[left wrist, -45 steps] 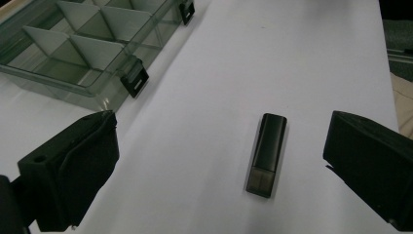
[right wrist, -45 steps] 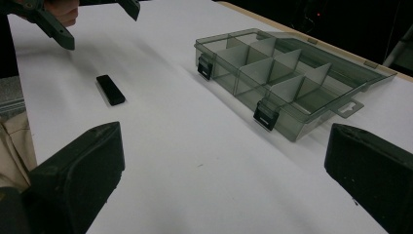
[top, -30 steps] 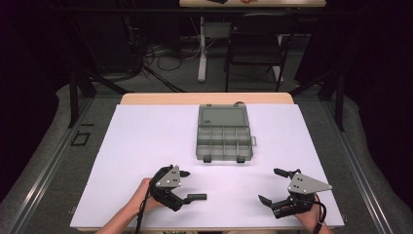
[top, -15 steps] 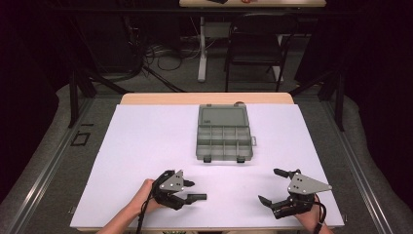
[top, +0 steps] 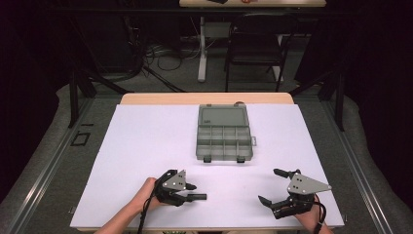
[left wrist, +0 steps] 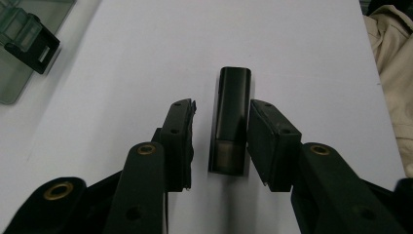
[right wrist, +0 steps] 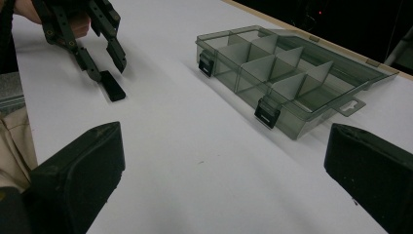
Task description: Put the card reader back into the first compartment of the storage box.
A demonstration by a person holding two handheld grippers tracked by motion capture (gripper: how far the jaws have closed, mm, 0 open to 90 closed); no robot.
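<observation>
A small black block (left wrist: 230, 122) lies flat on the white table sheet (top: 146, 146) near the front left. My left gripper (left wrist: 221, 105) lies low over it with the block (top: 198, 197) between its jaws. The jaws have just been closing: one pad (left wrist: 267, 131) meets the block's side, while a gap remains at the other pad (left wrist: 179, 131). In the right gripper view the left gripper (right wrist: 107, 70) hangs just behind the block (right wrist: 113, 87). My right gripper (top: 268, 185) rests at the front right, its jaws wide open around bare table (right wrist: 226, 146).
A smoky clear organizer box (top: 224, 132) with its lid laid back and several divided compartments sits at the table's middle back; its black latches (right wrist: 265, 113) face the front. A person's hand (top: 146, 192) holds the left gripper. A chair and cables stand beyond the far edge.
The left gripper's jaws have narrowed around the black block while the hand barely shifted. The right gripper has stayed where it was.
</observation>
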